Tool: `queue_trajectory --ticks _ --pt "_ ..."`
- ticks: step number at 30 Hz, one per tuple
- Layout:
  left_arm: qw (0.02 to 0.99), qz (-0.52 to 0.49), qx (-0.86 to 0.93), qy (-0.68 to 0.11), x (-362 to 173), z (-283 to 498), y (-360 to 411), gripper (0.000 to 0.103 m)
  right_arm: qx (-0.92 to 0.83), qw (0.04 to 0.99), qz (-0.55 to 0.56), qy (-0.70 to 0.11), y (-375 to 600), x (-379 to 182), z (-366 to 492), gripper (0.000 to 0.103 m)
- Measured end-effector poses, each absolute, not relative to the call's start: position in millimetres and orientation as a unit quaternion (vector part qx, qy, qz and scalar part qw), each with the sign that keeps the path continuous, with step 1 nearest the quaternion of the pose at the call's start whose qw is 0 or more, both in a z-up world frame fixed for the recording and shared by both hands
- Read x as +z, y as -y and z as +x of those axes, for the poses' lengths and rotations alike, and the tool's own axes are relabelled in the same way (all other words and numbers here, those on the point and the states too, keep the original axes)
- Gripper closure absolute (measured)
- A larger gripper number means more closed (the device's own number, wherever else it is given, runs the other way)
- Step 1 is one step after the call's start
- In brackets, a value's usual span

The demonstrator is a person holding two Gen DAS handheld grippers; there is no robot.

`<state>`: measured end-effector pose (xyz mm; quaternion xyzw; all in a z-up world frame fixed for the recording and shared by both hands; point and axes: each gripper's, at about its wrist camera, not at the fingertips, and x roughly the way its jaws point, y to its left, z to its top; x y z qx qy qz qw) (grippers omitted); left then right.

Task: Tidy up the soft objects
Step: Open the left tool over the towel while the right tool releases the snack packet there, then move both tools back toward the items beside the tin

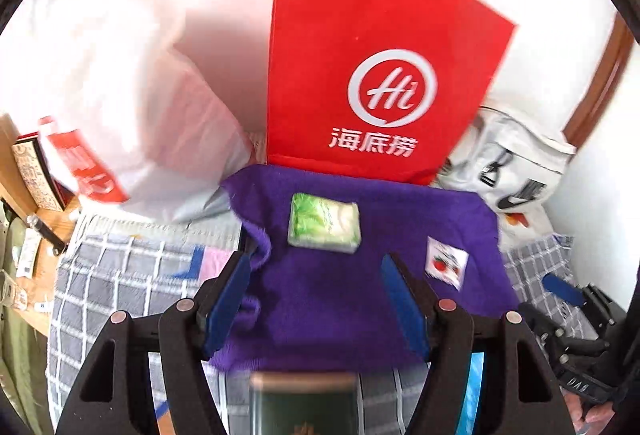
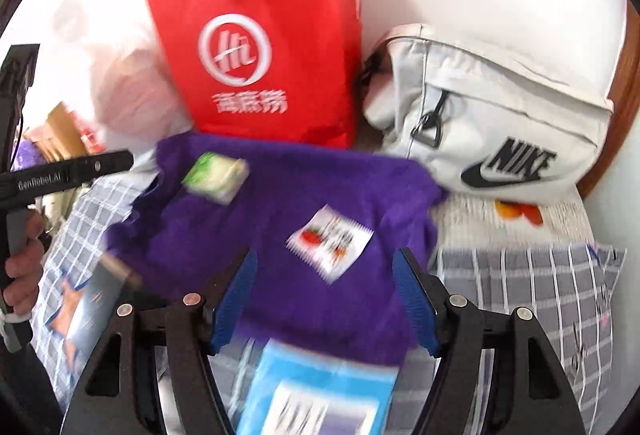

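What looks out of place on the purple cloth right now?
Two small packets sit on the purple cloth: a green tissue pack near its far edge and a flat sachet with a tomato picture towards its right. The cloth's left edge is rumpled and curled up. Both grippers are open and hold nothing.

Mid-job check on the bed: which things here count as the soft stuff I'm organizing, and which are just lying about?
Part of the job:
- purple cloth, spread on the checked bedding
- green tissue pack on the cloth
- small tomato-print packet on the cloth

Just lying about:
- red paper bag
- white Nike bag
- blue booklet near the cloth's front edge
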<state>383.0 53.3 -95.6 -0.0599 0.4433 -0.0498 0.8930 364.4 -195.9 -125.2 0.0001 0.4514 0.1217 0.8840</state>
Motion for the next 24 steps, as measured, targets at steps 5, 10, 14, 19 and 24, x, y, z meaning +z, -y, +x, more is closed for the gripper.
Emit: queue_trajectory --ticks 5,10,14,19,24 --pt "0.889 -0.076 -0.055 -0.448 -90 340 -58 0.036 0.134 0.884 0.003 -0.449 182 -113 306 0.033" --pt "0.889 -0.081 -0.047 -0.448 -92 287 -67 0.037 0.145 0.884 0.008 -0.444 176 -111 257 0.033" --pt "0.891 -0.074 -0.024 -0.447 -97 253 -72 0.037 0.143 0.883 0.018 -0.447 179 -116 223 0.033" --pt "0.889 -0.089 -0.006 -0.448 -108 218 -80 0.037 0.144 0.880 0.005 -0.452 182 -134 187 0.035" --pt "0.886 -0.100 0.011 -0.452 -124 192 -86 0.036 0.170 0.861 -0.005 -0.480 176 -170 162 0.057"
